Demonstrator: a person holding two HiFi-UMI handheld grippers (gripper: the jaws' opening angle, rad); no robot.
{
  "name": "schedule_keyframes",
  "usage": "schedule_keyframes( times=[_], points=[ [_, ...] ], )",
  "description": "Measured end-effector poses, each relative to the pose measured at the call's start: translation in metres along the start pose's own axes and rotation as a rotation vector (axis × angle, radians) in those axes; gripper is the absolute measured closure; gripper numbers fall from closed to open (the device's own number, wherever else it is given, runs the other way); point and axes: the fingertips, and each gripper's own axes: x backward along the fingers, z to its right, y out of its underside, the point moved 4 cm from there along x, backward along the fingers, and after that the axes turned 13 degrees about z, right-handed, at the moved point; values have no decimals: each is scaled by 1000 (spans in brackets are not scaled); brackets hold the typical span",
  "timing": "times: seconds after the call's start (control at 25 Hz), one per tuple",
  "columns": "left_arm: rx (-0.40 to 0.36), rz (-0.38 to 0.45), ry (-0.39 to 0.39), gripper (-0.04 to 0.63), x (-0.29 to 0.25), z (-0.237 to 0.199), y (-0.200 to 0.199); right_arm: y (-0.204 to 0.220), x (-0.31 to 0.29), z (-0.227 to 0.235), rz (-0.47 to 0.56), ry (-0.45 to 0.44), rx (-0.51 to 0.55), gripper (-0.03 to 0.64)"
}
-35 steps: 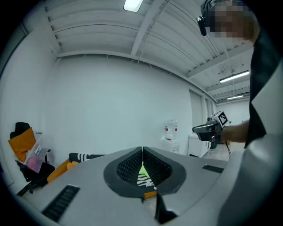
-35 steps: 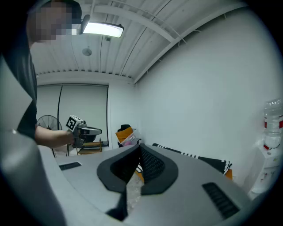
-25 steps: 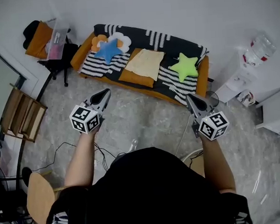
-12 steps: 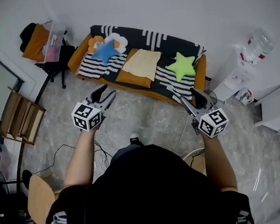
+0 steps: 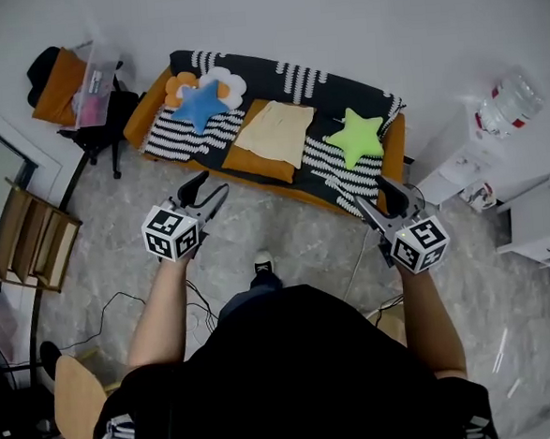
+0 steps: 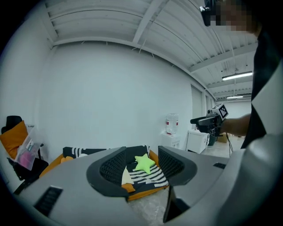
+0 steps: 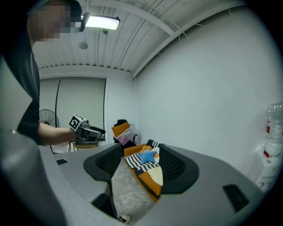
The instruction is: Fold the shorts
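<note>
The cream shorts lie spread flat on the middle seat of a black-and-white striped sofa with orange sides. I stand a step back from it, both grippers held out in the air over the marble floor. My left gripper points at the sofa's left half, its jaws opening with nothing between them. My right gripper points at the right half, its jaws also opening and empty. Between the left gripper's jaws I see a strip of the shorts. The right gripper frames the shorts too.
A green star pillow lies right of the shorts, a blue star pillow and a flower cushion left. An office chair with an orange cloth stands far left, a water dispenser and white cabinet right. Cables trail on the floor.
Both grippers went from shut to wide open. The hands and the person moved toward the sofa; a shoe has stepped forward into view.
</note>
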Motion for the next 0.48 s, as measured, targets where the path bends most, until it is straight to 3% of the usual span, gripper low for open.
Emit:
schedule_keyframes(
  times=[0.48],
  points=[
    [36,-44,35,341,-106,-110,17,7,-120,83,-28,48,9,336]
  ],
)
